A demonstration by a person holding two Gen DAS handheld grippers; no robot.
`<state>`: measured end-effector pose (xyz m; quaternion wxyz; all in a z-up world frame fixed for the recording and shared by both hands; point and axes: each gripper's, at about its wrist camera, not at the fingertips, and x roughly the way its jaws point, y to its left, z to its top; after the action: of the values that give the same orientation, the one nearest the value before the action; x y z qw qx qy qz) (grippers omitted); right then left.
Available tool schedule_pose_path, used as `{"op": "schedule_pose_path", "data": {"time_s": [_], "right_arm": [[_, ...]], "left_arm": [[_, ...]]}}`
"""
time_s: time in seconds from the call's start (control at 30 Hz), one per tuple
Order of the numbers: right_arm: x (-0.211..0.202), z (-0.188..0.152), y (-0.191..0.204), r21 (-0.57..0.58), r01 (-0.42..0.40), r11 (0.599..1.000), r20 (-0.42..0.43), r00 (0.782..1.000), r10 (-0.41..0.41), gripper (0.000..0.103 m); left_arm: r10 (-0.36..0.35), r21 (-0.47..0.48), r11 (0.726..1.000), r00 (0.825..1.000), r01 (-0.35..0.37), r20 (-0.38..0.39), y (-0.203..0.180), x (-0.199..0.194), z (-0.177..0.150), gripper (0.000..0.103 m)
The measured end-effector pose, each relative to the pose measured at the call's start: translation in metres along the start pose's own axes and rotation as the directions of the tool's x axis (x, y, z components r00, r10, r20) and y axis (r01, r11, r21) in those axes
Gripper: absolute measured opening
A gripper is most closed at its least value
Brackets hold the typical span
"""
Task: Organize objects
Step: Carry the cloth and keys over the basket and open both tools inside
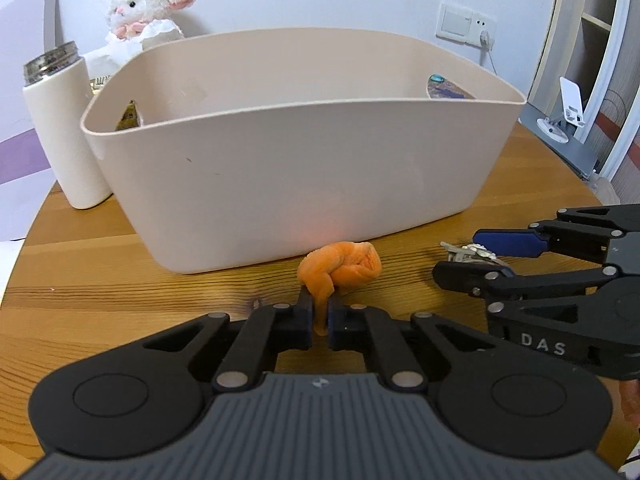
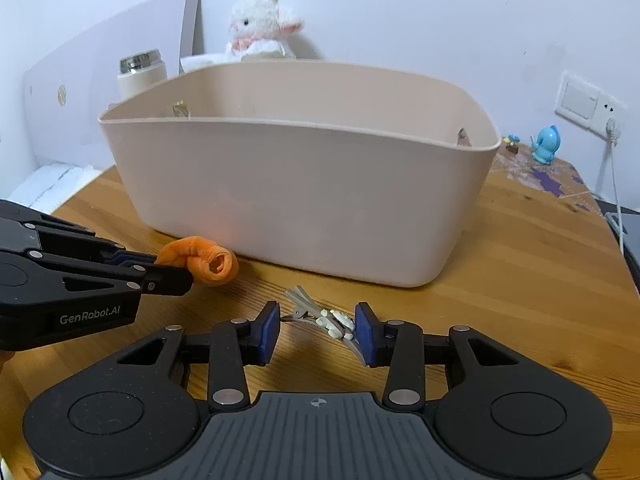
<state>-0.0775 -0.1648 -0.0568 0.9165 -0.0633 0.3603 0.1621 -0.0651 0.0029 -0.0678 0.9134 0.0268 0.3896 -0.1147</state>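
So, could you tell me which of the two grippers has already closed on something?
The left gripper: its jaws pinch the orange cloth, while the right gripper stands open around the keys.

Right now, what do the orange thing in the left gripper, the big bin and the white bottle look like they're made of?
Orange thing: soft knit or fleece fabric, matte; it folds and droops where the left gripper pinches it.
Bin: probably plastic, smooth beige, thin moulded rim.
Bottle: matte cream body, shiny metal-looking threaded neck; likely coated steel, though unsure.
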Motion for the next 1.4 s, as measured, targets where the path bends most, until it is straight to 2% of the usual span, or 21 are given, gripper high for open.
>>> {"op": "schedule_pose_path", "data": {"time_s": [0.47,0.87,1.03,1.13,1.4], "right_arm": [[-0.07,0.018,0.001,0.014,0.013,1.0,0.163,0.987,-0.015,0.038],[-0.086,0.059,-0.006,0.025,0.026,0.999,0.276,0.961,-0.032,0.038],[-0.079,0.079,-0.015,0.038,0.017,0.999,0.318,0.948,-0.028,0.038],[-0.069,0.089,-0.016,0.04,0.022,0.999,0.3,0.953,-0.033,0.038],[-0.027,0.109,-0.016,0.039,0.041,0.998,0.242,0.969,-0.049,0.038]], "left_arm": [[0.005,0.001,1.0,0.993,-0.005,0.117,0.009,-0.058,0.005,0.007],[0.043,0.002,0.999,0.97,-0.045,0.237,0.016,-0.09,0.041,0.007],[0.079,-0.012,0.997,0.958,-0.079,0.277,0.021,-0.089,0.063,0.007],[0.098,-0.017,0.995,0.955,-0.097,0.281,0.025,-0.082,0.077,0.007],[0.142,-0.029,0.99,0.968,-0.139,0.209,0.037,-0.032,0.112,0.007]]}}
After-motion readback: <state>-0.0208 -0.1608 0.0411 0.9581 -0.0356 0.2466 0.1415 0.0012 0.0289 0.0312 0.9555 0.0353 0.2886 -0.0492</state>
